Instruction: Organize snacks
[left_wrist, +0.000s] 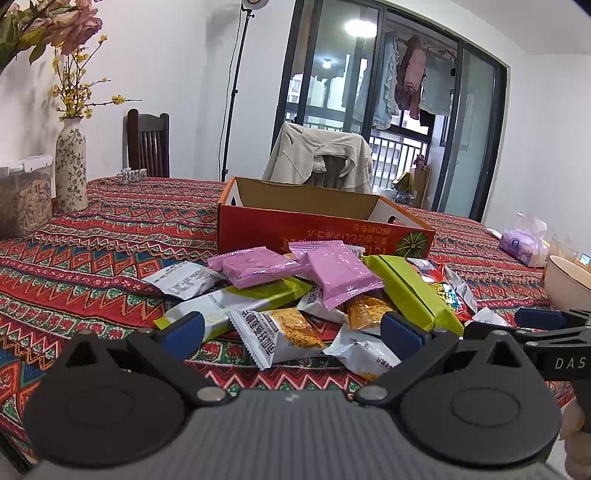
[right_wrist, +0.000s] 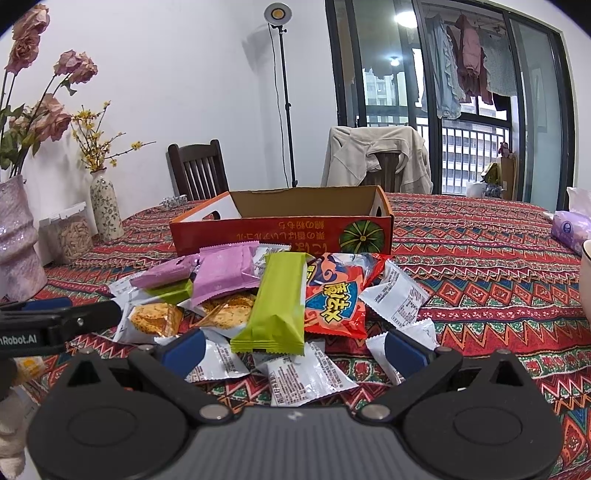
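Left tongs (left_wrist: 291, 328) and right tongs (right_wrist: 293, 347) both gape wide, held level, side by side

I read "DAS" in white on the black arm of the right gripper (left_wrist: 539, 325), and "nRobot.AI" on the black arm of the left gripper (right_wrist: 55, 317). The red cardboard box (right_wrist: 280, 230) carries upside-down Japanese lettering I can't make out.

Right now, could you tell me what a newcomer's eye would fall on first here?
First, the heap of snack packets on the patterned tablecloth, with a green bar and red bag on top. Behind the heap stands an open red carton. The left gripper and right gripper are open.
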